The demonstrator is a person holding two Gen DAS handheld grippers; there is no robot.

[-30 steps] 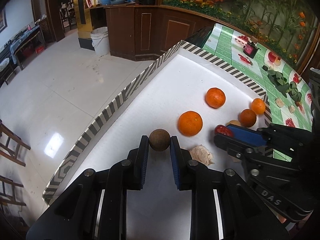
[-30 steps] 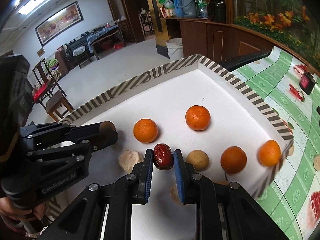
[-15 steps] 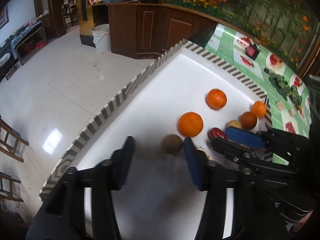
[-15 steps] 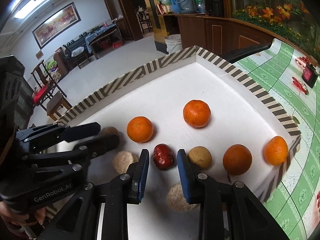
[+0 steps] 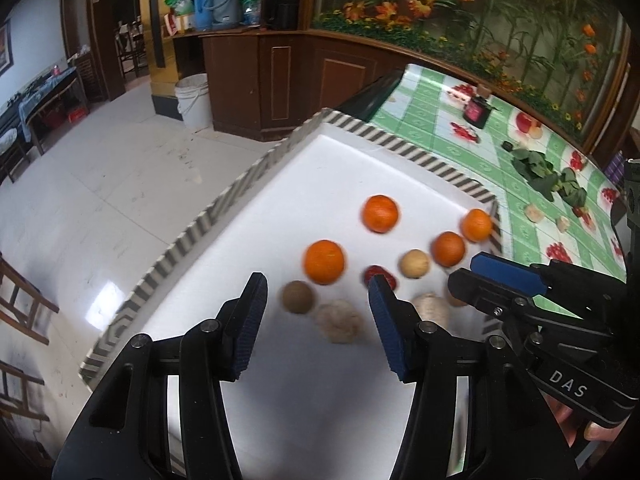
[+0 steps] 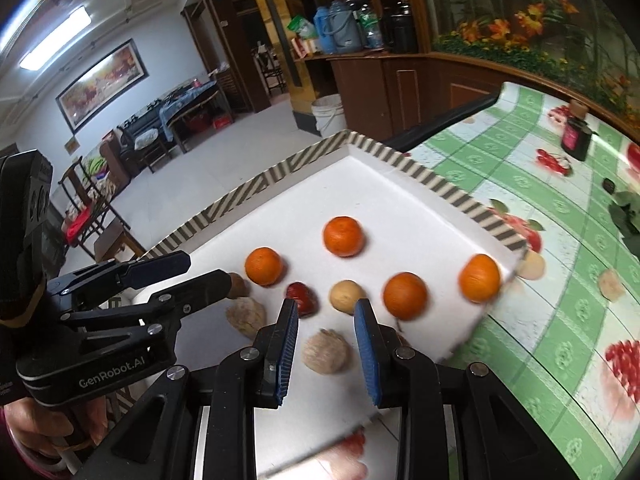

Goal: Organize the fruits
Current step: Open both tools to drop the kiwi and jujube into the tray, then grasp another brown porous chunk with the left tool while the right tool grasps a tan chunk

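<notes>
The white tray (image 5: 352, 160) holds all placed fruit. Four oranges lie far and right; the nearest orange (image 5: 324, 261) sits just beyond the left gripper (image 5: 316, 300). The left gripper's jaws stand wide and empty, the brown fruit (image 5: 297, 297) resting between them. The right gripper (image 6: 326, 322) stands narrowly parted, empty, the red date (image 6: 301, 293) just left of it.

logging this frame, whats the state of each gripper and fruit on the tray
left gripper: open, empty
right gripper: open, empty
red date: lying free on tray
brown round fruit: lying free on tray
four oranges: resting on tray, untouched
</notes>
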